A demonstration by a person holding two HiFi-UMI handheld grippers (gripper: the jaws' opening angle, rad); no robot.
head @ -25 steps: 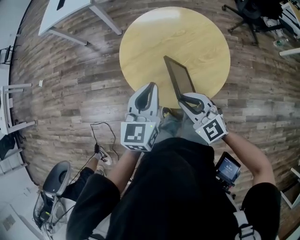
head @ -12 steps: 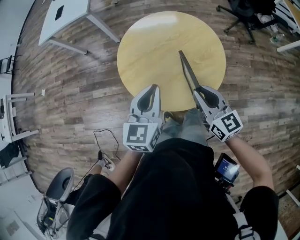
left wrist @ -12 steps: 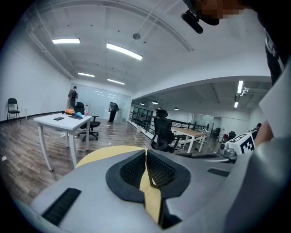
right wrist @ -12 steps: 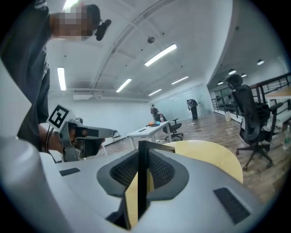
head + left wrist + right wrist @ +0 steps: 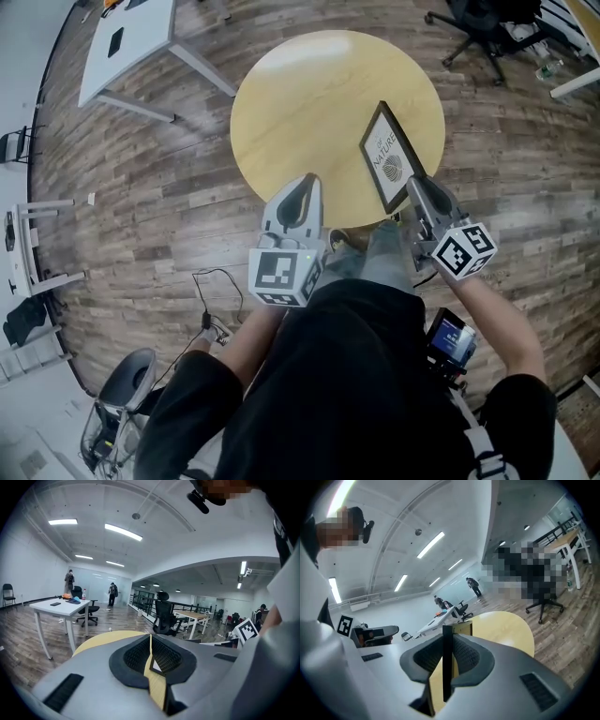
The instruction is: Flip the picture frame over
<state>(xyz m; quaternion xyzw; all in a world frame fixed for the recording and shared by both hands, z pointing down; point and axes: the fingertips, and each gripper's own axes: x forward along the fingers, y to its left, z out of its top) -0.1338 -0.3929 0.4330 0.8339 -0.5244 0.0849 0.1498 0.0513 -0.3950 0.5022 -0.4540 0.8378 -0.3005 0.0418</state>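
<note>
My right gripper (image 5: 413, 184) holds a black picture frame (image 5: 388, 157) by its near edge, above the right part of the round yellow table (image 5: 319, 94). The frame's white printed face shows upward and leans to the right. In the right gripper view the frame's black edge (image 5: 447, 641) stands upright between the pads of the right gripper (image 5: 447, 667), whose jaws are closing on it. My left gripper (image 5: 304, 183) hovers over the table's near rim, shut with nothing in it. In the left gripper view the left gripper (image 5: 150, 648) shows its pads touching.
A white desk (image 5: 127, 37) stands on the wood floor at upper left. A black office chair (image 5: 483, 23) is at upper right. A cable (image 5: 211, 286) lies on the floor by my feet. People stand far off in the room.
The right gripper rolled and moved right with the frame. The frame went from showing its dark back, through edge-on, to showing its printed face. The left gripper shifted slightly.
</note>
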